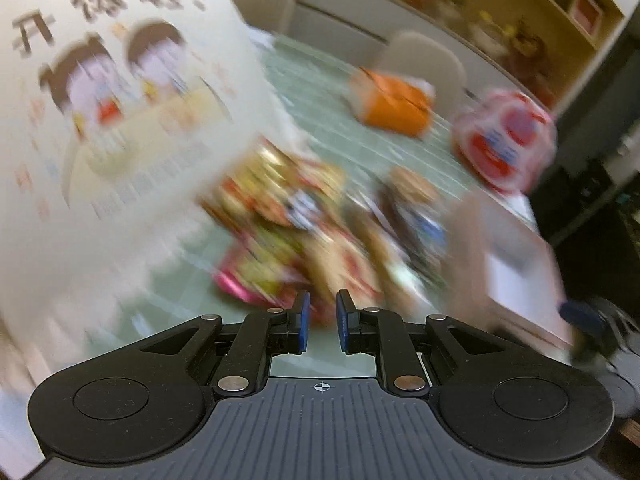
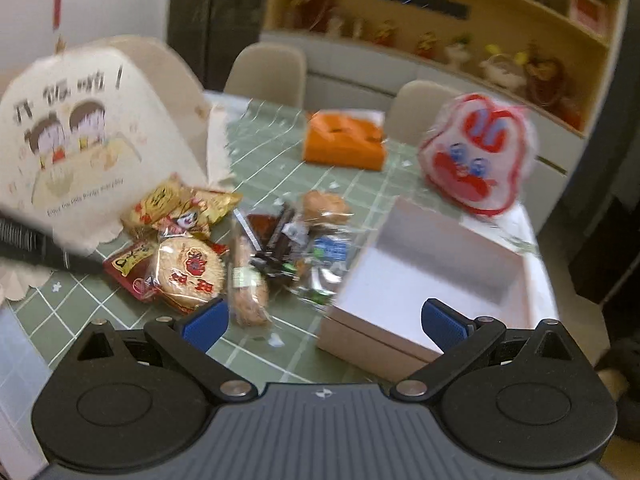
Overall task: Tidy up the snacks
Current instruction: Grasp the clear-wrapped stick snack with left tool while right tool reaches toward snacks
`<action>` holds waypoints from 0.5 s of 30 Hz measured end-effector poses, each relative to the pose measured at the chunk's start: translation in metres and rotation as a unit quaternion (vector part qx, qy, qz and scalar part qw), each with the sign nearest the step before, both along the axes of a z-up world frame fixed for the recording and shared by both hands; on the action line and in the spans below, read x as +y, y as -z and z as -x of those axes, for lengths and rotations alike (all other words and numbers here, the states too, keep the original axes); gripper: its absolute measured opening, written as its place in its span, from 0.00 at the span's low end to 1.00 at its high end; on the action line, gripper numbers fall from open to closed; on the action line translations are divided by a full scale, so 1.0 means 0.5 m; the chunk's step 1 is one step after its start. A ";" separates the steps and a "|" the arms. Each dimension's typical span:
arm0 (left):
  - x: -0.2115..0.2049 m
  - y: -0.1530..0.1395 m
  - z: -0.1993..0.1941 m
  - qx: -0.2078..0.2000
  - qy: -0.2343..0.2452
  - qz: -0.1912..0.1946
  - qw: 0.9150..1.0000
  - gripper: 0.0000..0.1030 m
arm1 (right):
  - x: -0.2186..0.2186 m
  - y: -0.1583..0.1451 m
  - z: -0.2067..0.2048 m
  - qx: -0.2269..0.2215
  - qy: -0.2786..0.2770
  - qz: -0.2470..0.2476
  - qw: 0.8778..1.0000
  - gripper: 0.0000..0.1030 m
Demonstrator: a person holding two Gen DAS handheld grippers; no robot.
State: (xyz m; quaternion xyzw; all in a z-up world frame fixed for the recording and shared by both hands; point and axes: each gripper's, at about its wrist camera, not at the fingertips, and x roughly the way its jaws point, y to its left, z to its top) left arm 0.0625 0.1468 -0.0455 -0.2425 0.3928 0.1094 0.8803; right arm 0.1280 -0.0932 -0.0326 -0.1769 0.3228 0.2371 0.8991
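Snacks (image 2: 224,248) lie in a loose pile at the centre-left of my right wrist view, on a green grid-patterned tablecloth (image 2: 120,312). Nearest me, my right gripper (image 2: 324,320) is spread wide and holds nothing; its left pad sits just in front of a round rice cracker packet (image 2: 190,272). My left gripper (image 1: 322,324) has its pads drawn close with a narrow gap, gripping nothing; that view is heavily motion-blurred. At lower right, an open cardboard box (image 2: 424,280) stands just beside the pile. Behind the cracker lie a yellow-red packet (image 2: 180,208), a dark wrapper and a small wrapped bun (image 2: 324,206). At left, a cream cartoon-printed cover (image 2: 80,148) stands behind the pile. Farther back sit an orange box (image 2: 344,144) and, at right, a red-and-white bunny-shaped bag (image 2: 476,156).
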 end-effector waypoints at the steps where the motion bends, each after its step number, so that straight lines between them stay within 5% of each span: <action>1: 0.023 0.008 -0.015 0.001 0.005 -0.003 1.000 0.16 | 0.021 0.009 -0.013 0.018 -0.008 -0.001 1.000 0.99; 5: 0.116 0.038 -0.045 -0.018 0.002 0.017 1.000 0.17 | 0.112 0.030 -0.082 0.108 -0.055 -0.064 0.990 0.99; 15: 0.193 0.111 0.008 -0.025 -0.002 0.035 0.999 0.16 | 0.385 0.107 -0.265 0.144 -0.072 -0.096 0.982 0.99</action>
